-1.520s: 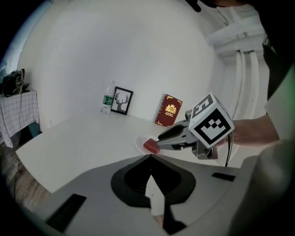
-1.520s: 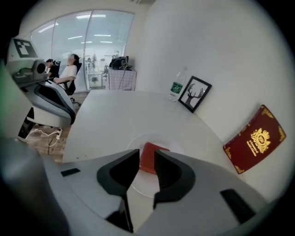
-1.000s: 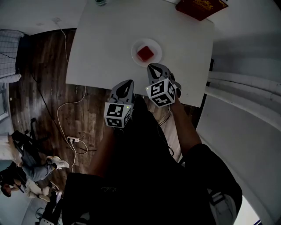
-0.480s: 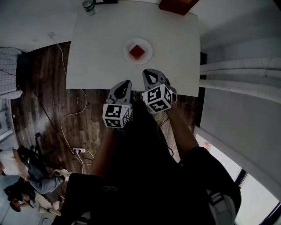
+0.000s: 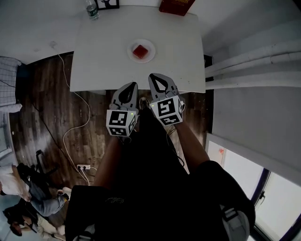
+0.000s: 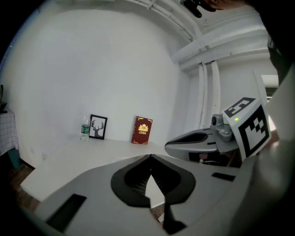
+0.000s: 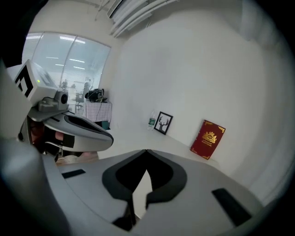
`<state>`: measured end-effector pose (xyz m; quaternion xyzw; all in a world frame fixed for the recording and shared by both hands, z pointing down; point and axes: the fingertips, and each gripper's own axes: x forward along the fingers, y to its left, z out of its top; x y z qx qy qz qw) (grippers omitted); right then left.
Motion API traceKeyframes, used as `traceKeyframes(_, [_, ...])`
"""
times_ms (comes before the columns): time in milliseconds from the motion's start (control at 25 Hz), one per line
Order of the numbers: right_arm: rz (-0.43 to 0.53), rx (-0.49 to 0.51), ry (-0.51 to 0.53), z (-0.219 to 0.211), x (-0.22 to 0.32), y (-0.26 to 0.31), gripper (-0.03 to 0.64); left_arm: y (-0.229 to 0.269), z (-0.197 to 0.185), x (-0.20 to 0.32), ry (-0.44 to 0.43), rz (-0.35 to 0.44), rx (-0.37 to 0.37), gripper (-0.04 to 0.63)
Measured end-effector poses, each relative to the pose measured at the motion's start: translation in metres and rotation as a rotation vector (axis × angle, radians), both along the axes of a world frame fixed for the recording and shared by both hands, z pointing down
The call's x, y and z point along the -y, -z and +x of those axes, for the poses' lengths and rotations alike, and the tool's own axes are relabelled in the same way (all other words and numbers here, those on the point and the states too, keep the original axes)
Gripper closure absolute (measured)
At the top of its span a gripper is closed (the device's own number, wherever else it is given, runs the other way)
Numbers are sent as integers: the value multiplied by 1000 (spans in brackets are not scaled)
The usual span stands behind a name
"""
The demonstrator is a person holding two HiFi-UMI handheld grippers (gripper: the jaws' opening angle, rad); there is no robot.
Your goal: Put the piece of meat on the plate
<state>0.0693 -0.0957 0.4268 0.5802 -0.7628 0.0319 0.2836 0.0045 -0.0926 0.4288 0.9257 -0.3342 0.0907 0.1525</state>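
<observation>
A red piece of meat (image 5: 140,51) lies in the middle of a small white plate (image 5: 151,49) on the white table (image 5: 103,56). Both grippers hang near the table's front edge, well short of the plate. My left gripper (image 5: 131,85) is shut with nothing in it, its tips meeting in the left gripper view (image 6: 150,156). My right gripper (image 5: 155,76) is shut and empty too, tips together in the right gripper view (image 7: 146,151). Neither gripper view shows the plate or the meat.
At the table's far edge stand a water bottle (image 5: 91,9), a framed deer picture (image 5: 108,4) and a red book (image 5: 176,6). White cables (image 5: 70,127) and a power strip (image 5: 83,167) lie on the wooden floor to the left. A white wall runs along the right.
Both grippers have drawn back from the plate toward the table's front edge and risen. The head view has pulled away, so the table looks smaller. The meat stays on the plate.
</observation>
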Motion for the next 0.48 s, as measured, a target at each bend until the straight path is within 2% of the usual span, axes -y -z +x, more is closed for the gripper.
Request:
traceKeyframes(240, [97, 148, -26, -10, -31, 34, 595, 27, 0, -26, -3, 56, -31, 594])
traceKeyframes(480, [187, 194, 3, 8, -38, 63, 595, 40, 16, -29, 41, 77, -41, 594])
